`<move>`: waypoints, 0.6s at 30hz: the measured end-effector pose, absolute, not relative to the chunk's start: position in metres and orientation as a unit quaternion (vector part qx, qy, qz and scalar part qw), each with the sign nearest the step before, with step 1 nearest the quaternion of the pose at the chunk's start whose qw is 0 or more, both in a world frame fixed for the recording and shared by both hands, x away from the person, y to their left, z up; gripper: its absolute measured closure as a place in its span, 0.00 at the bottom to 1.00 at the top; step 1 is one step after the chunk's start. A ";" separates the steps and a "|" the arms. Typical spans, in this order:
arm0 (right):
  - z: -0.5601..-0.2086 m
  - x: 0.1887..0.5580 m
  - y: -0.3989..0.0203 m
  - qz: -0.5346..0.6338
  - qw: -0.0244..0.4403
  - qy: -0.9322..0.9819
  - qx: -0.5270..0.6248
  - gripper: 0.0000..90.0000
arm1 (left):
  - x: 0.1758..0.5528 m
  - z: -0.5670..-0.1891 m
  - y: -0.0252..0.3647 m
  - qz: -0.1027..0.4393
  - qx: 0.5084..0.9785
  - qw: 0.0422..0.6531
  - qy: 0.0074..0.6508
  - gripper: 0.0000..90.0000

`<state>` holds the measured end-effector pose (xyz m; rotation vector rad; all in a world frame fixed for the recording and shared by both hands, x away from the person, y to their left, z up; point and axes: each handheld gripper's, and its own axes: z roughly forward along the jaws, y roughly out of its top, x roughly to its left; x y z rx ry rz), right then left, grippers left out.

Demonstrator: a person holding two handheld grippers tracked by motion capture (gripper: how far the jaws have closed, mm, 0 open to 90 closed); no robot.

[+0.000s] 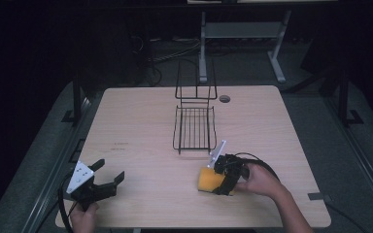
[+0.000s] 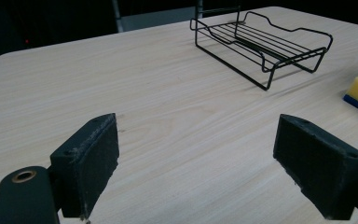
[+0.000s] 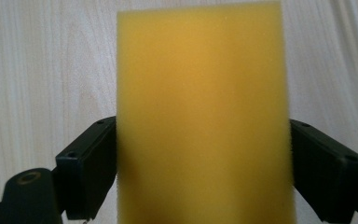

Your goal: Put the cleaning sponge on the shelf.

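Right now right gripper (image 3: 203, 154) clamps the yellow sponge (image 3: 204, 116) by its long sides, low over the desk (image 1: 141, 121) front right, likely bound for the wire rack (image 1: 194, 127). Left gripper (image 2: 200, 168) idles spread, empty, front left.
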<state>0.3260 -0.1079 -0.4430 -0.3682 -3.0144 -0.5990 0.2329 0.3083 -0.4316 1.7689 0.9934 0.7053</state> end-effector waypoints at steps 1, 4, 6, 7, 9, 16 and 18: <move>-0.443 0.326 -0.108 -0.193 0.022 -0.974 -0.118 0.16 | 0.233 -0.431 0.308 0.288 0.724 0.477 0.407 0.15; -0.444 0.326 -0.107 -0.192 0.020 -0.974 -0.116 0.17 | 0.233 -0.432 0.309 0.287 0.724 0.478 0.407 0.15; -0.445 0.326 -0.106 -0.188 0.018 -0.975 -0.118 0.17 | 0.233 -0.431 0.309 0.289 0.724 0.477 0.406 0.15; -0.446 0.325 -0.105 -0.186 0.019 -0.975 -0.116 0.17 | 0.233 -0.431 0.309 0.290 0.724 0.477 0.406 0.15; -0.446 0.324 -0.105 -0.185 0.017 -0.976 -0.114 0.17 | 0.233 -0.431 0.309 0.290 0.724 0.477 0.405 0.15; -0.446 0.323 -0.107 -0.187 0.016 -0.975 -0.118 0.17 | 0.233 -0.431 0.308 0.290 0.724 0.477 0.405 0.15; -0.446 0.323 -0.108 -0.187 0.014 -0.975 -0.118 0.17 | 0.233 -0.431 0.308 0.289 0.725 0.477 0.404 0.15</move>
